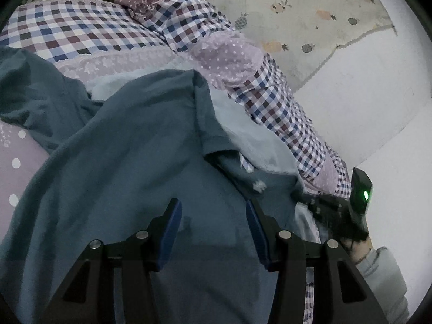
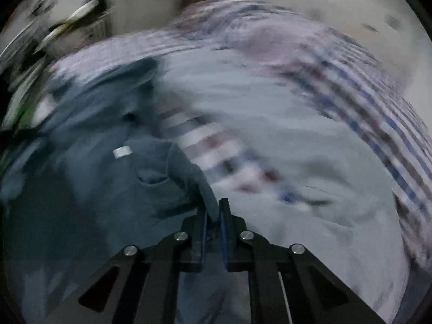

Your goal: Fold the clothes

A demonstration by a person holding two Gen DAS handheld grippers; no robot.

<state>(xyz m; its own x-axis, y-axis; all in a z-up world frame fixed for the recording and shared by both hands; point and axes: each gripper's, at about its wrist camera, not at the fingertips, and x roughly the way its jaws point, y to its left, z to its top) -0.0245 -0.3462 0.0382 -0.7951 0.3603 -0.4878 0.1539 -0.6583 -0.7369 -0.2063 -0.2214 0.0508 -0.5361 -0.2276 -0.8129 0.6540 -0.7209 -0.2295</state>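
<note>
Teal shirt [image 1: 129, 162] lies crumpled on bed, over pale cloth [image 1: 243, 132] and checked quilt [image 1: 70, 32], toward bed's right edge. Left tool [image 1: 213, 216]: fingers apart, hovering over shirt body, gripping nothing. Right tool [image 2: 213, 213]: fingers together, clamped on shirt fold near collar; view blurred. Judgement: fold under way. Keep right pinch firm, draw cloth taut and flat; left tool should pin or take matching edge, avoiding pale cloth beneath.

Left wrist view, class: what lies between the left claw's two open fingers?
Only the teal shirt: its cloth fills the gap of the left claw, and nothing is gripped. The left wrist view shows this.
</note>
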